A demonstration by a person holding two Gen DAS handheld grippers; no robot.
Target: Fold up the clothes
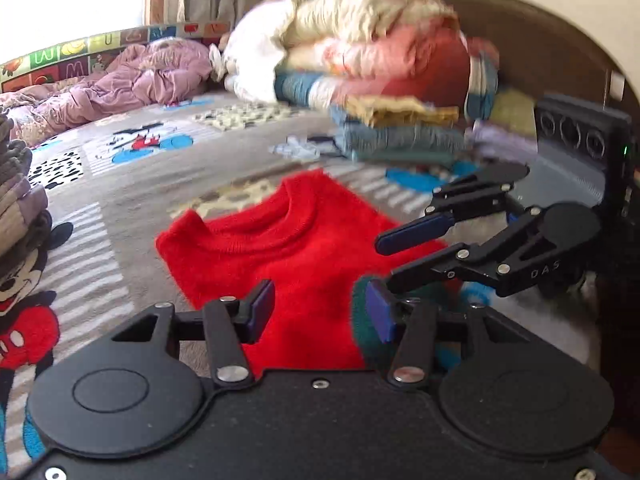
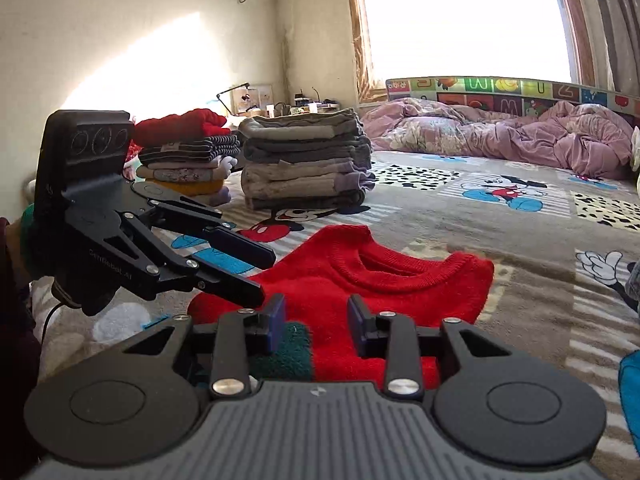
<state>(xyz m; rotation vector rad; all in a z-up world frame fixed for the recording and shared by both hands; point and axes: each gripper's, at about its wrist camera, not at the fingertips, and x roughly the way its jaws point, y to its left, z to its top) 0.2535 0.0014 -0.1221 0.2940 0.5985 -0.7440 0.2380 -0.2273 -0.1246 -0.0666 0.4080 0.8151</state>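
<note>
Low in the left wrist view, the left hand-held gripper [image 1: 320,316] hangs over the near edge of the red sweater [image 1: 288,248], its jaws spread with nothing pinched between them. Right of centre in the same view, the right hand-held gripper [image 1: 380,268] reaches in from the right edge, jaws also parted and empty, above the sweater's right side. No earlier frame is given, so only the spread stance can be told. The sweater lies folded on the blanket [image 1: 132,184] of the bed, collar toward the far side, a teal patch [image 1: 362,320] showing at its near right corner. Beyond it, upper right of the frame, sits a blurred pile [image 1: 400,92] of mixed clothes. From the right wrist view, a grey stack [image 2: 304,160] and a smaller striped stack [image 2: 188,152] stand past the sweater, upper left of centre. Farther back, upper right, a purple quilt [image 2: 500,132] lies crumpled below the window [image 2: 460,16].
</note>
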